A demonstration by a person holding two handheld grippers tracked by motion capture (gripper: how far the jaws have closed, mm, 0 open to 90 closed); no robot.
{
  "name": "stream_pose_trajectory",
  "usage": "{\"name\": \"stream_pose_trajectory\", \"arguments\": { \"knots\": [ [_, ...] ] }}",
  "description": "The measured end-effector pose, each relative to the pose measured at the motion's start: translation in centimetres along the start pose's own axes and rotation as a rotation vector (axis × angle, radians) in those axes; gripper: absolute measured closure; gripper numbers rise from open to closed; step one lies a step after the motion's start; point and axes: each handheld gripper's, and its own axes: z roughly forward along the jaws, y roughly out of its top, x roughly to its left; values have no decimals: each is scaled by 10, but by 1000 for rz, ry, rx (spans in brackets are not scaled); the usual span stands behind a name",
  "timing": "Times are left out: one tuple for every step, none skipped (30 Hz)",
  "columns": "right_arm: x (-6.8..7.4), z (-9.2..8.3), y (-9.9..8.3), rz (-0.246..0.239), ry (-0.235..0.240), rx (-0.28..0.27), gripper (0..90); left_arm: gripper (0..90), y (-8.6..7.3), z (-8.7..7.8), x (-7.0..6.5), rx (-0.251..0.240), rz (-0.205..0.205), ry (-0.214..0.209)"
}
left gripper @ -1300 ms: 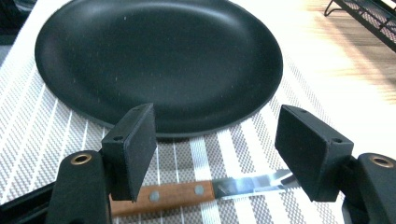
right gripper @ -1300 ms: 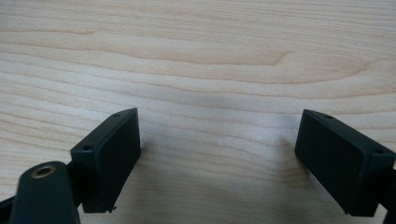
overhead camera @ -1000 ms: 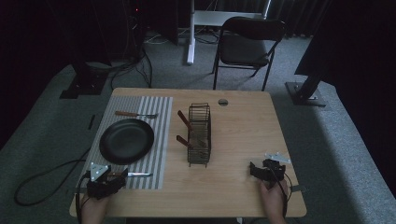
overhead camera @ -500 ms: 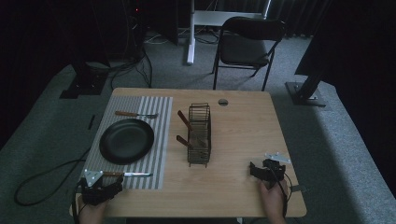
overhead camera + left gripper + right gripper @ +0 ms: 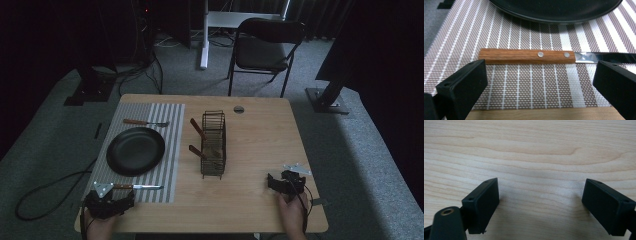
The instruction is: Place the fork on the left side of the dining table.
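Table (image 5: pixel 260 130), light wood, carries a striped brown-and-white woven placemat (image 5: pixel 172 125) on its left half, a round black plate (image 5: pixel 135 150) on the mat, and a dark wire rack (image 5: pixel 213 144) mid-table with wooden handles poking out its left side. A second wood-handled utensil (image 5: pixel 145 122) lies on the mat beyond the plate. Work item: wood-handled knife with two rivets and a steel blade (image 5: pixel 527 56), flat on the mat's near edge, just clear of the plate rim. Long axis runs parallel to the table's near edge; handle toward the mat's left border, blade tip pointing right toward the rack. Left hand-held gripper (image 5: pixel 107 202) sits just on the near side of the handle; jaws have just been opening and now stand wide, nothing between them, and the knife rests free on the mat. Right hand-held gripper (image 5: pixel 285 182) parked on bare wood at near right, jaws wide, empty. Judgement: this looks like the release after placing. To do it well, back off straight toward the person, keep jaws wide, don't clip the handle end and skew the knife. Alignment beside the plate already looks square; no re-grip needed.
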Motion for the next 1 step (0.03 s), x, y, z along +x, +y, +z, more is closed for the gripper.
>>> {"name": "stream_pose_trajectory", "arguments": {
  "knots": [
    [0,0,0,0,0,0,139,0,0,1,0,3,-5,-4]
  ]
}}
